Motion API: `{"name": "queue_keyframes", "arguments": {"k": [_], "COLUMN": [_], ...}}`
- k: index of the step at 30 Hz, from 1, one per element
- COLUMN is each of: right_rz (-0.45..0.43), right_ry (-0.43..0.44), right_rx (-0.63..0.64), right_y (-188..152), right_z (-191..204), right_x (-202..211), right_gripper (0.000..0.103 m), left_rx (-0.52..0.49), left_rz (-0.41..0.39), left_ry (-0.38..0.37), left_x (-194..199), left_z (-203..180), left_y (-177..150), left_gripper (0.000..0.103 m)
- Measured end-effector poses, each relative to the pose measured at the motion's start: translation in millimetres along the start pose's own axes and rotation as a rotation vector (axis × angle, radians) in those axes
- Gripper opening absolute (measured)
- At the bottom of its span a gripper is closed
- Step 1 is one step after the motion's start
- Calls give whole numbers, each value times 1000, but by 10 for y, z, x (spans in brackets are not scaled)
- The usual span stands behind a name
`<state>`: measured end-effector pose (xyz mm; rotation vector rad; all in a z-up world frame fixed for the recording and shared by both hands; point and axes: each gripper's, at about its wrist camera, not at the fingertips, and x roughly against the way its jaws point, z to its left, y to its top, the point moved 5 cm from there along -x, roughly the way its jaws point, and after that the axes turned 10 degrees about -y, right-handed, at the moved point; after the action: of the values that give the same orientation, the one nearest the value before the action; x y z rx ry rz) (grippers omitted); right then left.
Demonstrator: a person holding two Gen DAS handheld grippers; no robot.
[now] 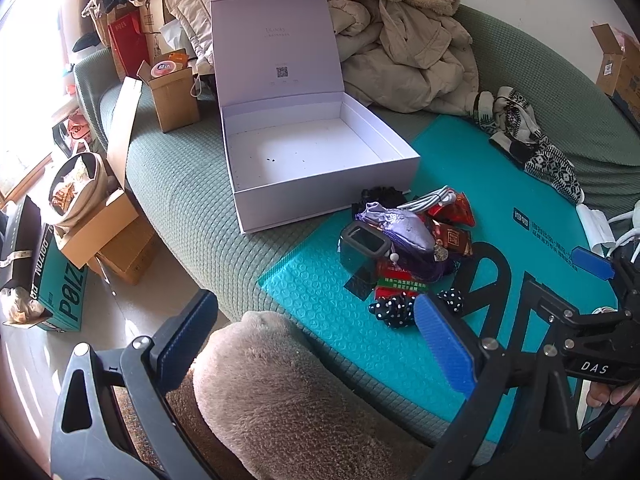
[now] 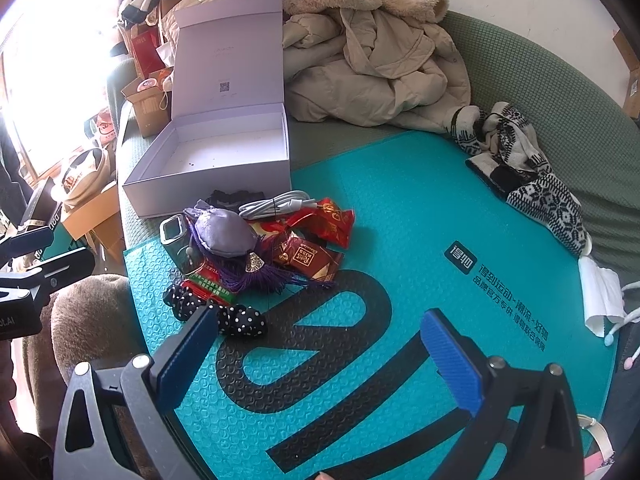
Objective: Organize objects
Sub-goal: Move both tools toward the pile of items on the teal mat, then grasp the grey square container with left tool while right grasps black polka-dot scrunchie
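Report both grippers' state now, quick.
Left gripper: open, holding nothing.
Right gripper: open, holding nothing, over the teal mailer.

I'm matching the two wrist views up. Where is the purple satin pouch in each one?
Left wrist: purple satin pouch right of centre, atop the pile.
Right wrist: the pouch left of centre, atop the same pile.
Shared landmark: open white box just behind the pile.

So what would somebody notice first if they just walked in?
Probably the big white box standing open and empty on the green sofa. Right in front of it, a jumbled pile of small things sits on a bright teal mat.
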<state>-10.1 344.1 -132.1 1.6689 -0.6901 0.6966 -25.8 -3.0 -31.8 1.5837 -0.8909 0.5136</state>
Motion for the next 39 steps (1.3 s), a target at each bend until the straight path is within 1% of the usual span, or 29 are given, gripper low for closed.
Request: {"name": "queue_keyframes", "arguments": {"k": [6, 9, 17, 21, 23, 24, 27, 37, 38, 39], "right_rz": [13, 20, 46, 64, 75, 83, 106, 144, 148, 153], "right_ry": [10, 8, 74, 102, 120, 132, 185, 278, 285, 292], "right_rx": [17, 36, 42, 59, 65, 70, 80, 109, 109, 110], "right_y": [-29, -48, -102, -136, -158, -168, -206, -226, -226, -226], "right_z": [46, 75, 185, 264, 304, 326, 394, 569, 580, 592], "right_x": [-77, -130, -282, -371, -418, -444, -524, -692, -709, -726], "right_gripper": [98, 93, 93, 87, 86, 86, 81, 81, 80, 77], "left_rx": [0, 2, 3, -14, -15, -15, -17, -12, -11, -9], "left_rz": [10, 19, 40, 53, 58, 63, 77, 119, 124, 130], "left_ry": [-12, -21, -43, -64, -82, -87, -91, -124, -128, -133], "left_x": [-62, -113, -270, -371, -422, -449, -544, -882, -923, -961], "left_z": [9, 16, 13, -5, -14, -14, -17, 20, 27, 31], "left_y": [24, 26, 27, 37, 43, 45, 49, 82, 87, 90], "left_gripper": [99, 99, 99, 99, 96, 95, 94, 93, 93, 93]}}
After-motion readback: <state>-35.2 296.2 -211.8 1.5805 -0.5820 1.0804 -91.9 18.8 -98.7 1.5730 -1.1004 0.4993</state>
